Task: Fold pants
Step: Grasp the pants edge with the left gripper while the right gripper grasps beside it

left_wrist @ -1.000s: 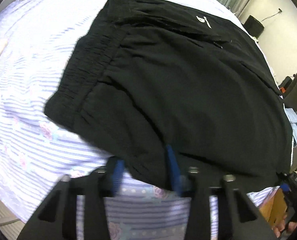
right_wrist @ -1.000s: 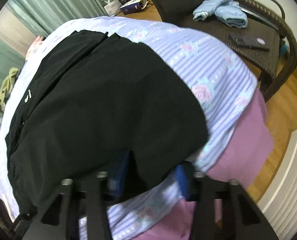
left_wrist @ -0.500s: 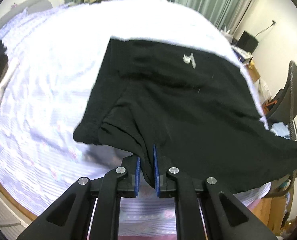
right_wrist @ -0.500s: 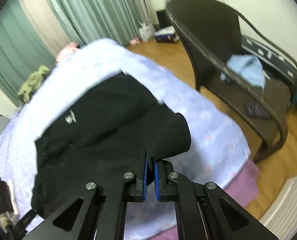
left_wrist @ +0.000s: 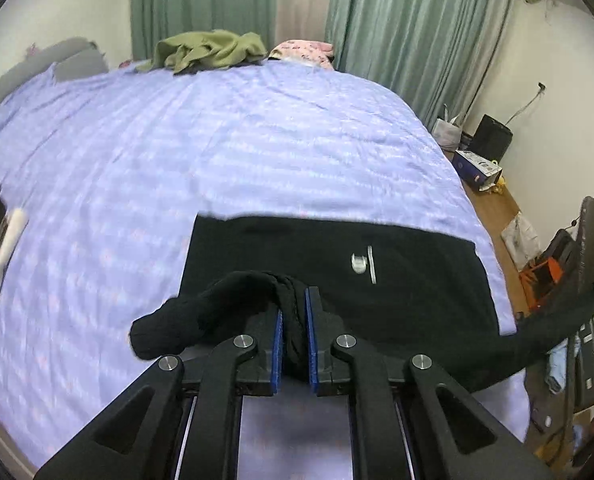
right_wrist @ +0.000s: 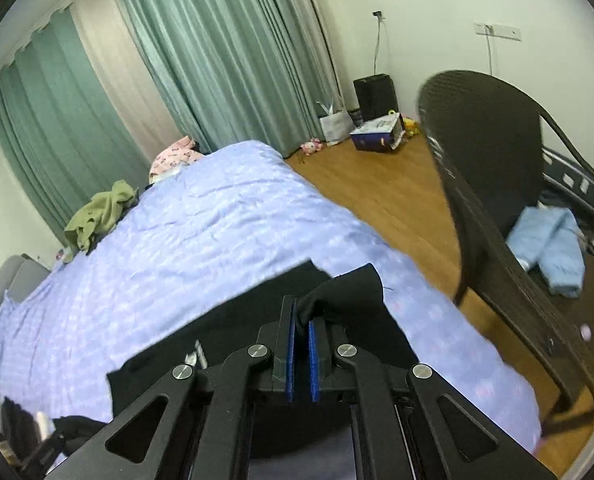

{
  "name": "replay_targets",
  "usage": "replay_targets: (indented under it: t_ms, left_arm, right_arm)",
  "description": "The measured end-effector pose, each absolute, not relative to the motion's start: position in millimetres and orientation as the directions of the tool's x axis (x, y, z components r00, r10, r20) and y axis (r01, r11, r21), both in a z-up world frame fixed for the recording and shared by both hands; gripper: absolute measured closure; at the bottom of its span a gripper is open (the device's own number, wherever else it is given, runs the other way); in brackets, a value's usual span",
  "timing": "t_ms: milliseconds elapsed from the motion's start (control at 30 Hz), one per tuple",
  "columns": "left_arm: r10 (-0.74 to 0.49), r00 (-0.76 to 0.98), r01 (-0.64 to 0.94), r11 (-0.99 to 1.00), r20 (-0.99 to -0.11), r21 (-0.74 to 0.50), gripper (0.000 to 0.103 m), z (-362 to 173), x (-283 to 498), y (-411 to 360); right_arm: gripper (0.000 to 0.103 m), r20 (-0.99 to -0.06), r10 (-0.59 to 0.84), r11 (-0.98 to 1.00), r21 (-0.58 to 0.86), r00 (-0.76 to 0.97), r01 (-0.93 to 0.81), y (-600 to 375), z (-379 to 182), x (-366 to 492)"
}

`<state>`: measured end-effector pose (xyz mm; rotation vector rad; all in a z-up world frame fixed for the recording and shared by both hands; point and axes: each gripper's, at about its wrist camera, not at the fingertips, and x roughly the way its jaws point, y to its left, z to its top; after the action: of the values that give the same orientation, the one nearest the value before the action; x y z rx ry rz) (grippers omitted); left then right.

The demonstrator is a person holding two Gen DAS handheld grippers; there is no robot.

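**Both grippers pinch the near edge of the black pants above the bed**

The black pants [left_wrist: 337, 256] lie across the near part of the bed [left_wrist: 217, 152], on its lilac striped cover, close to the near edge and reaching toward the bed's right side. A small white logo [left_wrist: 362, 264] shows on the flat upper layer of cloth.

The left gripper [left_wrist: 293, 336] has its blue-padded fingers [left_wrist: 277, 344] closed down to a narrow gap, and a bunched fold of the pants fills that gap. A rolled lump of black fabric bulges out to the left of the jaws and hangs free of the cover.

The right gripper [right_wrist: 302, 344] is likewise nearly closed, its blue pads [right_wrist: 290, 352] squeezing a thin corner of the pants [right_wrist: 337, 292], which stands up in a point just beyond the fingertips. From here the rest of the garment spreads to the left across the bed [right_wrist: 201, 232], with the logo just left of the gripper.

At the far edge of the bed lie an olive green garment [left_wrist: 213, 54] and a pink patterned item [left_wrist: 303, 50], well apart from the pants. Green curtains [right_wrist: 217, 52] hang behind. A dark wicker chair [right_wrist: 497, 184] stands on the wooden floor beside the bed's right side, with a pale blue garment [right_wrist: 549, 248] on its seat.
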<state>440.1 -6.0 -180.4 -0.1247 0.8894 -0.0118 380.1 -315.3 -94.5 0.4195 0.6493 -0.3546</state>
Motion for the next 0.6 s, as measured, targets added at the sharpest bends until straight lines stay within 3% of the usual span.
replay_targets:
  t_ms: [267, 600]
  left_arm:
    - [-0.047, 0.588, -0.03, 0.996, -0.807, -0.08, 0.091, -214.1, 538.4, -9.3]
    - [-0.022, 0.464, -0.053, 0.997, -0.885, -0.053, 0.091, -298.4, 622.1, -1.9]
  right_arm:
    - [0.097, -0.66, -0.19, 0.896, 0.186, 0.726, 0.404, -320.7, -125.8, 495.6]
    - [0.097, -0.754, -0.183, 0.92, 0.095, 0.631, 0.381, -322.5, -207.3, 589.4]
